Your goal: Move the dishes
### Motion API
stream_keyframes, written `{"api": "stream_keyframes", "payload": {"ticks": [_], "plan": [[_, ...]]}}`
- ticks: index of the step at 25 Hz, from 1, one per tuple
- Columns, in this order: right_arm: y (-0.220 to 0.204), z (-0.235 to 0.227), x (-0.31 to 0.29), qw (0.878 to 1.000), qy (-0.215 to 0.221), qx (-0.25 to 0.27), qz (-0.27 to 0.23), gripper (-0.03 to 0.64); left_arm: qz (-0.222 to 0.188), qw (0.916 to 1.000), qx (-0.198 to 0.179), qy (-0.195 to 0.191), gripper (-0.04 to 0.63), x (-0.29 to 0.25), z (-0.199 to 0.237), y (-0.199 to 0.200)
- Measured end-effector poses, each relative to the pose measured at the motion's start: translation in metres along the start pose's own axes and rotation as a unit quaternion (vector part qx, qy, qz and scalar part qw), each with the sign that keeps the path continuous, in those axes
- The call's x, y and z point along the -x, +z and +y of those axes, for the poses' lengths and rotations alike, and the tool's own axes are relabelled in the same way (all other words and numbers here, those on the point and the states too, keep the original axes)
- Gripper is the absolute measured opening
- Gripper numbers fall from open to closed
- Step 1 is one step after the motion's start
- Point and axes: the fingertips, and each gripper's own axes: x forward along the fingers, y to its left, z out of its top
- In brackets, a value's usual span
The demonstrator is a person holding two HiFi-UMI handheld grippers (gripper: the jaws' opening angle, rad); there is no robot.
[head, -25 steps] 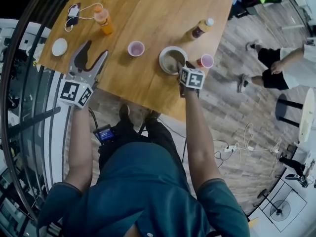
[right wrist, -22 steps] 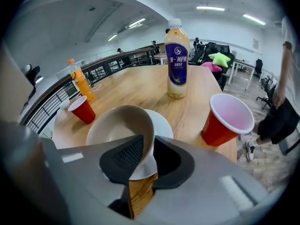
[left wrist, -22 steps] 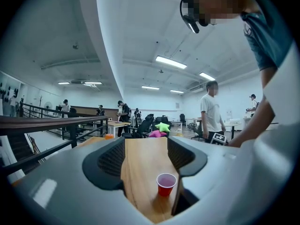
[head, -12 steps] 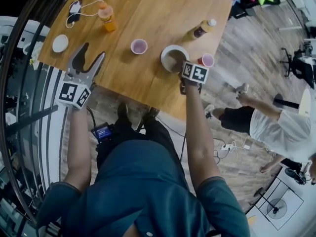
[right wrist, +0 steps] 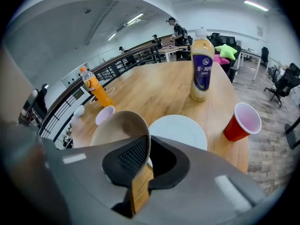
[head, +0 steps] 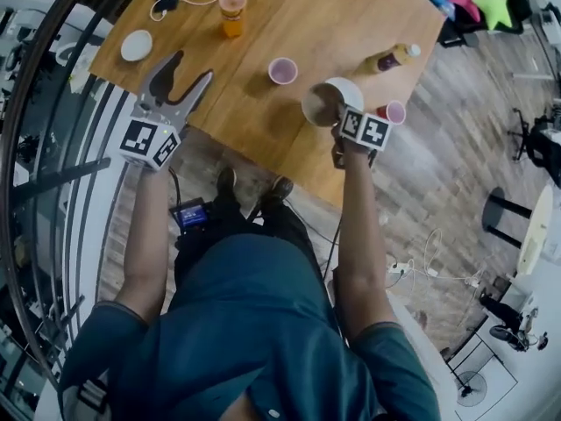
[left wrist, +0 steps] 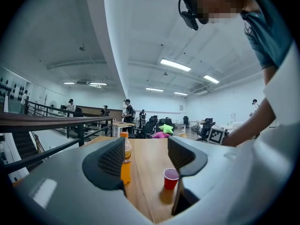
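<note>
Bowl (right wrist: 116,125), round and smooth, sits pinched in right tongs (right wrist: 146,149).

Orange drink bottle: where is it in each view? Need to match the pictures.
Head view: the orange drink bottle stands top centre-left, near the far edge of the table.
Left gripper view: the bottle is just left of centre, partly behind a jaw.
Right gripper view: the bottle is at left, upright.
Shared landmark: the green star cushion beyond the table.

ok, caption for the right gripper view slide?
Right gripper shut on the bowl rim, plate beside it, red cup and bottle beyond.
</note>
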Motion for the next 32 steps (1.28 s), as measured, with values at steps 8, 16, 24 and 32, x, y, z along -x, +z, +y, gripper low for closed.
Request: {"api": "stream_keyframes", "payload": {"ticks": [8, 16, 24, 32], "plan": [[-0.029, 0.051, -0.023, 0.999, 0.027, 0.013, 0.041, 0.020, -0.003, 0.9999, 0.002, 0.014, 0.275, 0.018, 0.019, 0.001], [-0.064, 0.094, -0.048, 0.996, 0.031, 0.036, 0.071, 0.021, -0.011, 0.9998, 0.010, 0.016, 0.275, 0.043, 0.039, -0.011], [-0.082, 0.108, -0.056, 0.995, 0.019, 0.030, 0.088, 0.021, -0.017, 0.9997, 0.010, 0.012, 0.275, 0.055, 0.047, -0.002], [-0.078, 0.111, -0.050, 0.996, 0.020, 0.031, 0.082, 0.028, -0.015, 0.9999, 0.005, -0.001, 0.281, 0.059, 0.050, 0.015]]}}
